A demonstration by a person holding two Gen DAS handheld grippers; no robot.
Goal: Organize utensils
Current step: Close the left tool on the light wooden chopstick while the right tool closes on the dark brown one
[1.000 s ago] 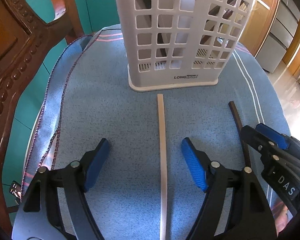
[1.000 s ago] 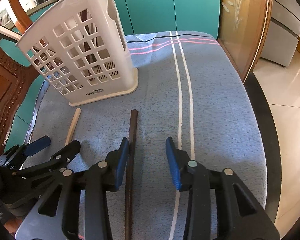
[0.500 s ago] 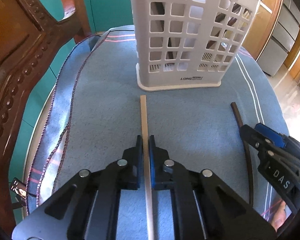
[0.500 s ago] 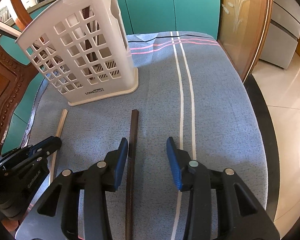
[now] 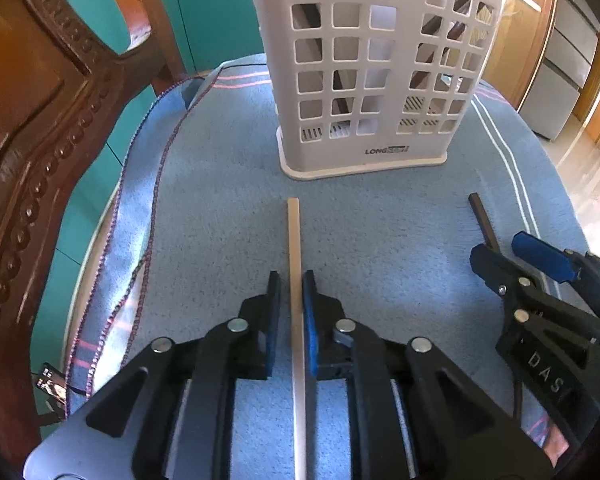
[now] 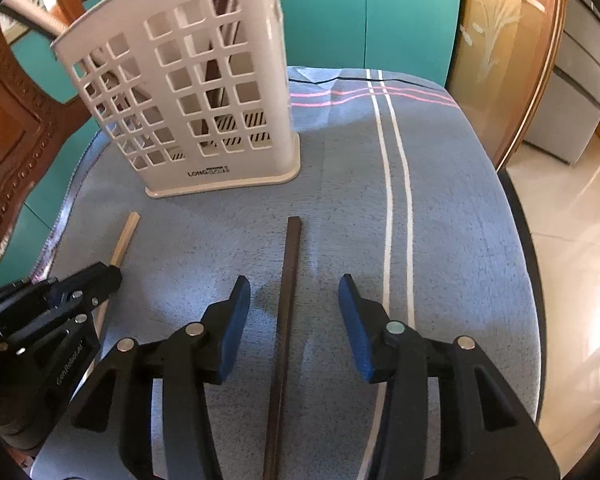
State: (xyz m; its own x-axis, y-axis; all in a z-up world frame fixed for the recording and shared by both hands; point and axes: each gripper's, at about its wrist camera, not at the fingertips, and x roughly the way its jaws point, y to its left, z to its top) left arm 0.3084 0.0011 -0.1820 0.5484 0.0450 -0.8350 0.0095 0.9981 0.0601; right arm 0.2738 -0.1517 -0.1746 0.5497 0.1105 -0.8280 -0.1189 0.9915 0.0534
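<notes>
A light wooden chopstick [image 5: 293,232] lies on the blue cloth [image 5: 220,208], pointing at the white lattice utensil basket [image 5: 364,60]. My left gripper [image 5: 291,276] straddles it; its jaws are opening, with a thin gap at the left pad. A dark chopstick [image 6: 292,248] lies parallel to the right. My right gripper [image 6: 294,280] stands over it, jaws opening and wide of the stick on both sides. The basket [image 6: 188,92] holds several dark sticks. From the right wrist view, the left gripper [image 6: 100,276] covers the light chopstick [image 6: 126,232] near its middle.
A carved wooden chair [image 5: 40,100] stands close on the left. The table's dark rim [image 6: 528,240] curves along the right, with tiled floor beyond. Teal cabinets [image 6: 332,12] are behind the table. White and pink stripes run across the cloth.
The left jaws went from wide open to clamped on the light chopstick, then eased slightly apart. The right jaws widened, and the dark chopstick now lies centred between them instead of beside the left finger.
</notes>
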